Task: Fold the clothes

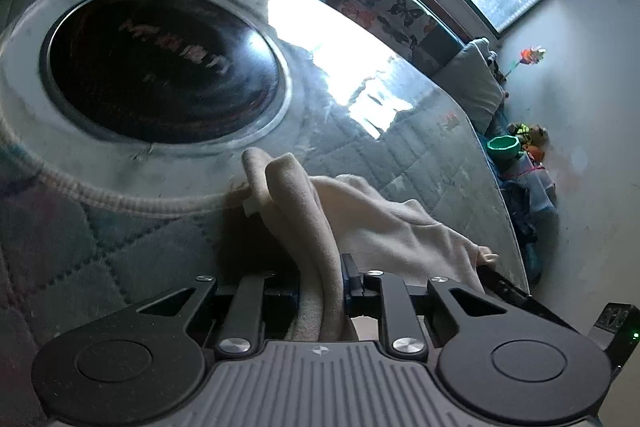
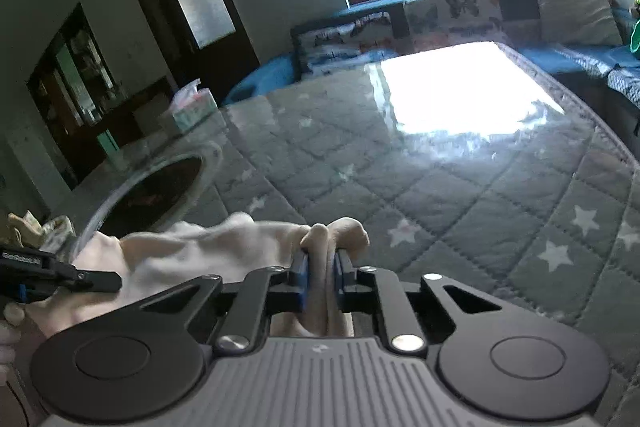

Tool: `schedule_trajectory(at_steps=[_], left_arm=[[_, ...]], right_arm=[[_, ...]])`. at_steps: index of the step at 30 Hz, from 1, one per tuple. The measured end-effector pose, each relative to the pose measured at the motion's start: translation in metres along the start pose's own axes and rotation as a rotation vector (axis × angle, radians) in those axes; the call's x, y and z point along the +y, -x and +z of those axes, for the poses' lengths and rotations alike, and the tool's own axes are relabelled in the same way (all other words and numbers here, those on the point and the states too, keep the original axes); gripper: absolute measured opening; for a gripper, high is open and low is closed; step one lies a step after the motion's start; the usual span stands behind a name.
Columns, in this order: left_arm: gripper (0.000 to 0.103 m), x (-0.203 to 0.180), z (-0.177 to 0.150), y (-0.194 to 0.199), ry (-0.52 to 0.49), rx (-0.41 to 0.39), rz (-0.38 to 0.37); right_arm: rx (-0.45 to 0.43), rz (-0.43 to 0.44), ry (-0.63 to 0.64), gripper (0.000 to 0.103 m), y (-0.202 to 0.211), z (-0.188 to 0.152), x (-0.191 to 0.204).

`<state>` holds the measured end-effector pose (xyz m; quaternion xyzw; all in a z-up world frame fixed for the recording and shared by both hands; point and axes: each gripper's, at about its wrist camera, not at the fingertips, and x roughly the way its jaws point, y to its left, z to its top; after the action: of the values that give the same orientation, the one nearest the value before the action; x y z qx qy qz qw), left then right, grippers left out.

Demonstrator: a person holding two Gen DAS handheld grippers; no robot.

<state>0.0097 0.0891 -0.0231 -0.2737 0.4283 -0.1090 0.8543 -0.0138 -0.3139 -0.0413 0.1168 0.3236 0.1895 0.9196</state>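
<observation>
A cream cloth garment is stretched between both grippers above a table covered with a grey quilted star-print cloth. My left gripper is shut on a bunched fold of the garment; the cloth runs right toward the other gripper's dark finger. My right gripper is shut on another bunched edge of the same garment, which runs left to the left gripper's fingers.
A round dark glass inset with a pale rim sits in the table to the left. A tissue box stands at the far edge. Butterfly-print cushions and a bench lie under the window. A green bowl stands at the right.
</observation>
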Motion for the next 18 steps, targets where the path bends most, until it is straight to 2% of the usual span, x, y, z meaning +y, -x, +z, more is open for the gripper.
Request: schedule_trajectory(at_steps=[7,12,18], left_arm=[[0.017,-0.043,0.016,-0.011,-0.115,0.000,-0.049],[0.016,-0.086,0.021,-0.038,-0.190,0.030,-0.103],[0.016,-0.134,0.022,-0.074,-0.251,0.065,-0.174]], right_arm=[[-0.111,-0.024,0.012,0.010,0.044,0.019,-0.006],[-0.175,-0.127,0.021,0.010,0.074,0.036,-0.026],[-0.207,-0.274,0.029,0.010,0.096,0.056,-0.059]])
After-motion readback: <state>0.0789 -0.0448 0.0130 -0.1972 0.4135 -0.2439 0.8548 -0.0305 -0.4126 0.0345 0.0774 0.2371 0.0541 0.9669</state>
